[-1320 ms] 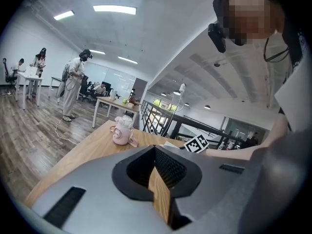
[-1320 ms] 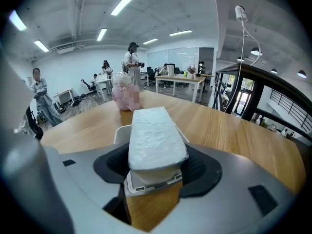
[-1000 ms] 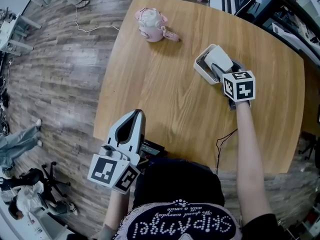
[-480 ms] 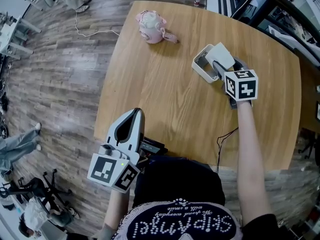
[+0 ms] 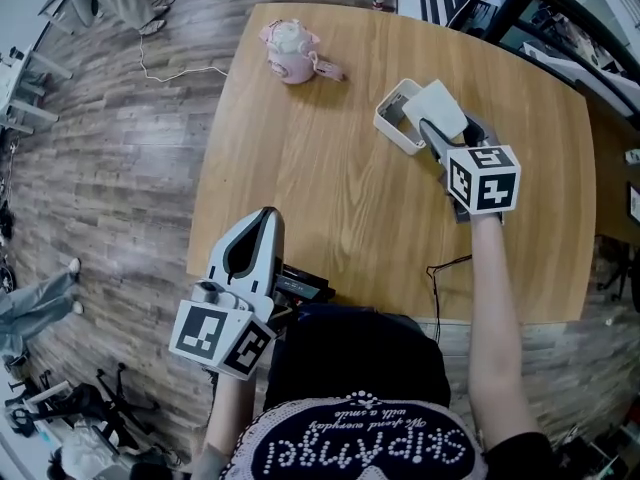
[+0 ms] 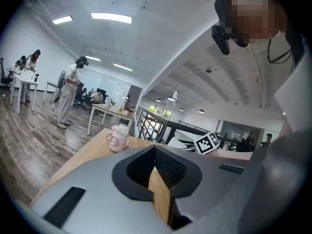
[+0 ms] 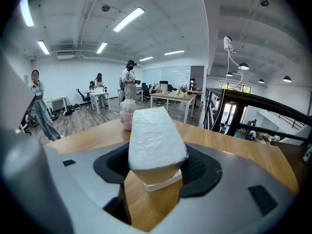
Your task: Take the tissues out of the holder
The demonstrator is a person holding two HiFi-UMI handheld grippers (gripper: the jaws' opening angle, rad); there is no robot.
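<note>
Wooden table [image 5: 300, 168]; tissues [image 5: 436, 108]; "skipAngel" shirt [image 5: 360, 450]

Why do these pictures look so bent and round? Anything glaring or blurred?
Head view: a wide lens bows the table; light is even, nothing blurred. Left gripper view: black rounded corners, ceiling lights glare white, one mosaic patch added afterwards. Right gripper view: same round frame; the tissues loom large because they sit close to the lens.
</note>
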